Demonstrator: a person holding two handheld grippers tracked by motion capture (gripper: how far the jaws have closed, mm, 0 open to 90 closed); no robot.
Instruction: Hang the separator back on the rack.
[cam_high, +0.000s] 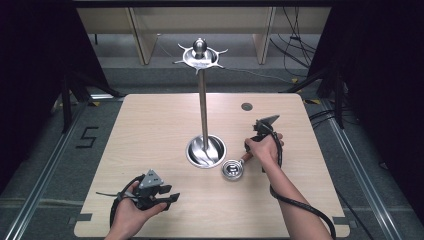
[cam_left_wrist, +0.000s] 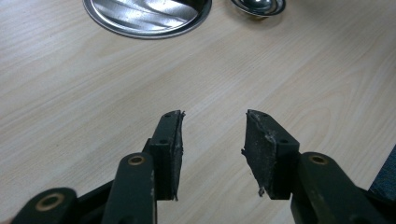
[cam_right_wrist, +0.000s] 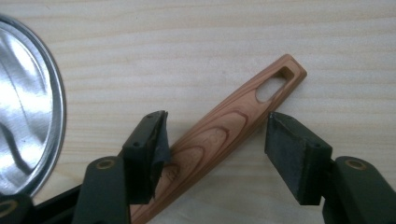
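A pale wood table (cam_high: 150, 130) carries a steel stand (cam_high: 203, 100) on a round base. Just right of the base lies a ladle (cam_high: 233, 169). The right gripper (cam_right_wrist: 215, 140) is spread wide astride its wooden handle (cam_right_wrist: 233, 121). The left gripper (cam_left_wrist: 212, 144) hangs released over bare wood.
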